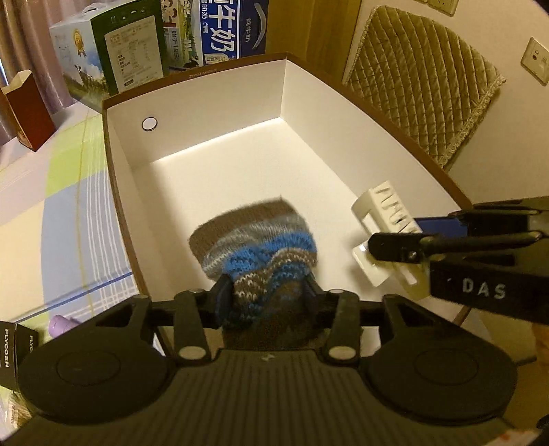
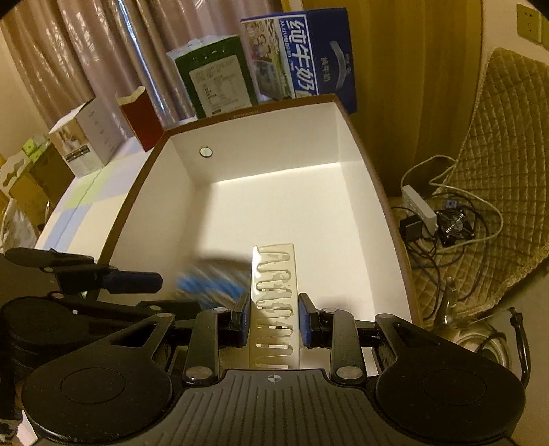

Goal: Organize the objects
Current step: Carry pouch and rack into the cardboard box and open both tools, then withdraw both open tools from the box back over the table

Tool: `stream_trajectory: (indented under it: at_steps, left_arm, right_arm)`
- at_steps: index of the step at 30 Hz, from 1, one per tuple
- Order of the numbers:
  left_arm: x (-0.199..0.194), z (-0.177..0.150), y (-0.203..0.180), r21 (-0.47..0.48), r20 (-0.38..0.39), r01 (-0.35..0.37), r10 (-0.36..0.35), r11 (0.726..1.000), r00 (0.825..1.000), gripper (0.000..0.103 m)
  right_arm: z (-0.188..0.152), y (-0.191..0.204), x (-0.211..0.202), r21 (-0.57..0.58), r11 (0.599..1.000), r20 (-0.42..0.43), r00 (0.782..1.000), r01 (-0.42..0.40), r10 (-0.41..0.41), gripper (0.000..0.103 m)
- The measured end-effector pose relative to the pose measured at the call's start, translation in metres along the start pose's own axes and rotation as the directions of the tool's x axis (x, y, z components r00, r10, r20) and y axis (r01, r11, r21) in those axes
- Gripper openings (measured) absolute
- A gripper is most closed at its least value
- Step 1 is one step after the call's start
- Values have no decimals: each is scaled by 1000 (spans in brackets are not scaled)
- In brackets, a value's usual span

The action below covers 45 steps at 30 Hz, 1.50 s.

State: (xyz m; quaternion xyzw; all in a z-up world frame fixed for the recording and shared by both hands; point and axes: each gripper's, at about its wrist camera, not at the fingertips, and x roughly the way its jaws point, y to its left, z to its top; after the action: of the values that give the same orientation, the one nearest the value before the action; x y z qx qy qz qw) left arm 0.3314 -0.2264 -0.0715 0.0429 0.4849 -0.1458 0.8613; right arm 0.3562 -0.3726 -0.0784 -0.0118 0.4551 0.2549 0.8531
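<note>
Checked bedding (image 1: 61, 192) lies under a big white-lined box (image 1: 240, 92), and we hold both claws over its near end. Our left claw (image 1: 266, 295) has the striped knit sock (image 1: 255, 240) between its jaws, hanging into the box; whether the pads press it we cannot tell. Our right claw (image 2: 272, 319) is clamped on a white slotted plastic holder (image 2: 274, 302), to the right of the sock. Beyond the far wall stand milk cartons (image 1: 219, 31) against a curtain (image 2: 103, 51).
</note>
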Motion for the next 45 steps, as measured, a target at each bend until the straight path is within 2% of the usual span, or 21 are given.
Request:
stream_trajectory:
  at_steps: [3,5,7,9,11,15,20,22,33,45]
  left_arm:
    - [2,1,0,15,1,0,0,1000,1000,45]
    - [3,3,1,16,4,-5,5,1000,1000,58]
    - [3,4,1,18,7,-10,10,1000,1000,59]
    - [2,5,1,19,5,-14,14,1000,1000,63]
    - [0,5,1,20,5,-17,16,1000,1000,70]
    - [-4,4,0,26,8,-20,20,999,1000,79]
    - [-19,-2,0,14,26,-15,15,1000,1000,83]
    - [-28,-5,-1,3,43,-14,14,1000,999,87]
    - [-74,-23,-1,-48,92,-36,40,998,995,89]
    - [-113,-54,18,-59,110,-30,36,998,993,89]
  right_arm:
    - [3,-2,5,-3,1000,-12,1000,-3,3,25]
    - [4,-3,7,-3,1000,-14,1000,-8,8,25]
    - [5,-5,8,-5,1000,-11,1000,-17,17,26]
    - [6,-8,8,1,1000,-8,1000,-23,23,32]
    - [7,-9,5,8,1000,0,1000,-24,24,53]
    - [6,-10,-5,8,999,8,999,-37,37,61]
    - [2,-10,-24,12,999,43,998,-52,51,80]
    - [1,-9,-33,9,998,58,997,-58,57,83]
    - [-14,-2,-62,31,996,101,992,-82,79,90]
    - [-42,34,-84,67,997,124,992,-35,26,90]
